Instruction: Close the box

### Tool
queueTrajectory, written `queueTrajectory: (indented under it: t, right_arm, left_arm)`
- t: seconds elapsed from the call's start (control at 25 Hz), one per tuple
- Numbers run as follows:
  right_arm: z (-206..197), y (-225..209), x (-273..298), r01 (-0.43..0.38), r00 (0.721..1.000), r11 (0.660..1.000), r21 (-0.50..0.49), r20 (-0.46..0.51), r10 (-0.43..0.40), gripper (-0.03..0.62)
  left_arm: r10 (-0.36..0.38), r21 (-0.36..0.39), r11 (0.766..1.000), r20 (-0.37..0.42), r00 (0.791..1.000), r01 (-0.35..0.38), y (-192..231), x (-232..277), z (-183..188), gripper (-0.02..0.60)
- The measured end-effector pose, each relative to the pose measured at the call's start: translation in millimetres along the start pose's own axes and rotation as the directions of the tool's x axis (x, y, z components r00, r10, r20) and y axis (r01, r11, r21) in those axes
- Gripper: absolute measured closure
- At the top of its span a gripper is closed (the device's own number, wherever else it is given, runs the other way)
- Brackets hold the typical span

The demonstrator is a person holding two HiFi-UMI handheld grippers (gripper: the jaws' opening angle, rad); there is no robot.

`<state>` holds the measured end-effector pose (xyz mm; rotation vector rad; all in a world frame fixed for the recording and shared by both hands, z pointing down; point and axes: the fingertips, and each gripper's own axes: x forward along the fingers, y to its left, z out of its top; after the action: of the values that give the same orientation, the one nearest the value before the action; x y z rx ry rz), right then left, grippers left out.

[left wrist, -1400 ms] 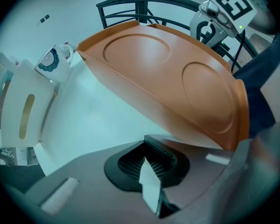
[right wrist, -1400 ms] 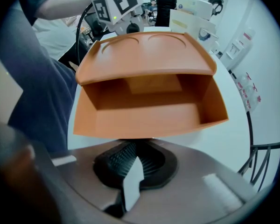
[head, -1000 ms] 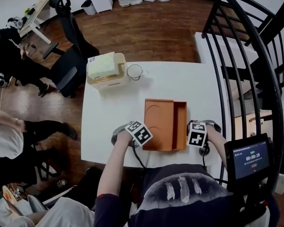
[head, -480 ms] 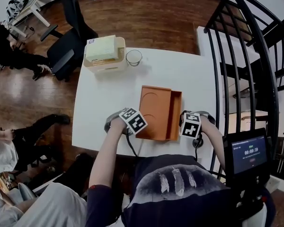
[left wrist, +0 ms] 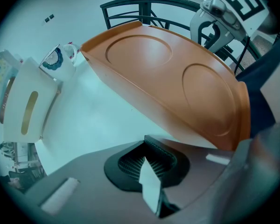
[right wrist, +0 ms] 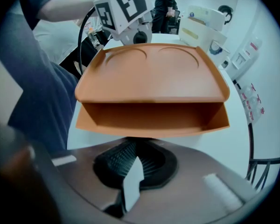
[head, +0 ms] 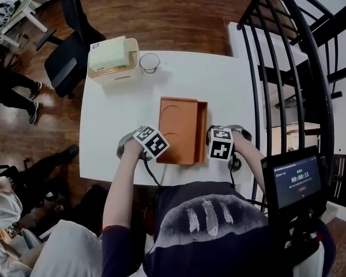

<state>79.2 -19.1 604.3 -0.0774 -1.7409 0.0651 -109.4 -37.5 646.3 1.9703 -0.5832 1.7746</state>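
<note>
An orange box [head: 181, 128] lies on the white table [head: 115, 114]. Its lid, with two round recesses, sits over the base; in the right gripper view the box [right wrist: 151, 73] shows a gap between lid and base on the side facing me. My left gripper [head: 157, 153] rests at the box's left near corner, its jaws [left wrist: 154, 160] shut and empty just short of the lid [left wrist: 177, 78]. On the other side, my right gripper [head: 211, 152] sits by the right near corner, also shut [right wrist: 135, 164] with nothing held.
A white tissue holder [head: 111, 59] and a glass [head: 149, 62] stand at the table's far left corner. A black stair railing [head: 288, 68] runs along the right. An office chair [head: 69, 51] and people are off to the left. A small screen [head: 297, 180] hangs at my right.
The head view has swung, so the table sits higher and further left in frame. Both grippers stay at the box's near corners; the box looks unmoved.
</note>
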Motion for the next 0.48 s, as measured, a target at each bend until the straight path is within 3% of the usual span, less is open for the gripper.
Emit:
queueTrajectory:
  t: [0.48]
  right_arm:
    - [6.6,0.3,-0.2,0.0,1.0,1.0,-0.016,0.013,0.001,0.589]
  left_arm:
    - [-0.007,-0.01,1.0,-0.003,1.0,0.007,-1.8,-3.8,-2.1,0.566]
